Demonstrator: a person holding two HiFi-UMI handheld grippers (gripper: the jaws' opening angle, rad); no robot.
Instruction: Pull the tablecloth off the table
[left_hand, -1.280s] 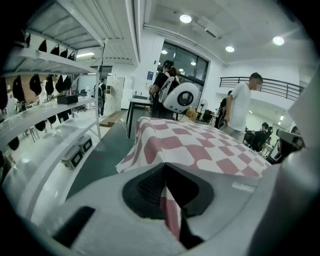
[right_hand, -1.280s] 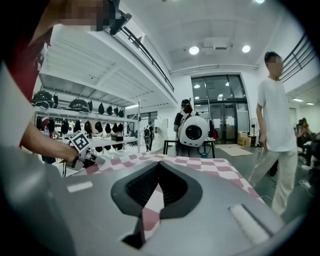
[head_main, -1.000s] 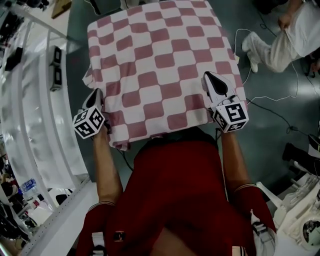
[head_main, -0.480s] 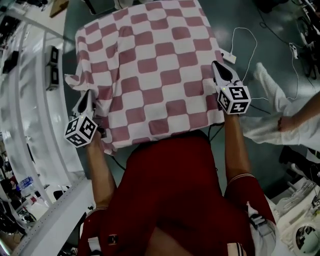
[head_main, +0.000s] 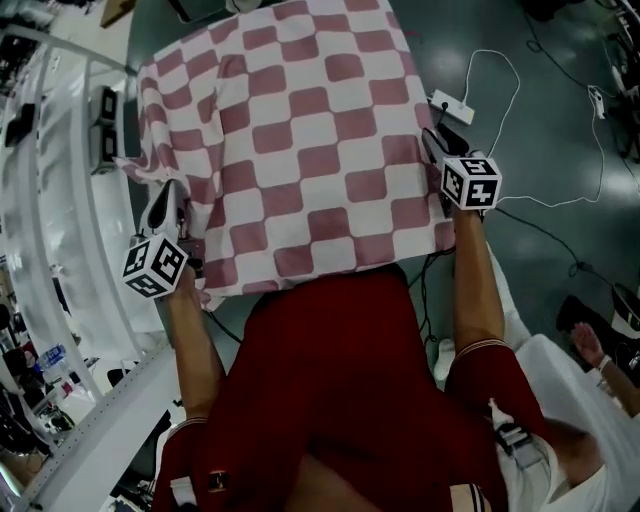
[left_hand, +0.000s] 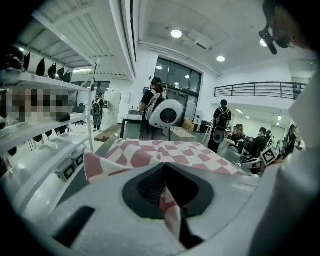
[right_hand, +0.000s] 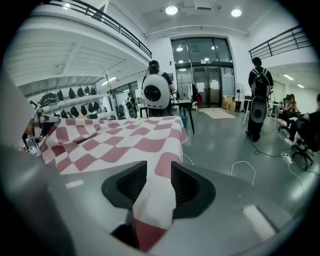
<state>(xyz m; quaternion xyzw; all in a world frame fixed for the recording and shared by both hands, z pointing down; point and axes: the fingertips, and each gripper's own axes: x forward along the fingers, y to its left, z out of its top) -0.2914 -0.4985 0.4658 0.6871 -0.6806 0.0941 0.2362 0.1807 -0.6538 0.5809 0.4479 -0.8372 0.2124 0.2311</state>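
Note:
The red-and-white checked tablecloth (head_main: 290, 130) covers the table in the head view. My left gripper (head_main: 162, 200) is at its near left corner, shut on a fold of the cloth (left_hand: 169, 202), and that corner is lifted and bunched. My right gripper (head_main: 432, 142) is at the cloth's right edge. Its jaws have just been opening and now stand apart (right_hand: 159, 182). A strip of the cloth (right_hand: 152, 200) still lies loosely between them, not pinched. The table under the cloth is hidden.
White shelving (head_main: 60, 200) runs close along the left. A power strip (head_main: 450, 106) and white cable (head_main: 510, 90) lie on the floor to the right of the table. A person in white (head_main: 590, 400) is at the lower right. People stand beyond the table (right_hand: 156, 92).
The left gripper has drawn its corner of the cloth leftward, bunching it. The right gripper has moved farther along the right edge. The person in white has moved from upper right to lower right.

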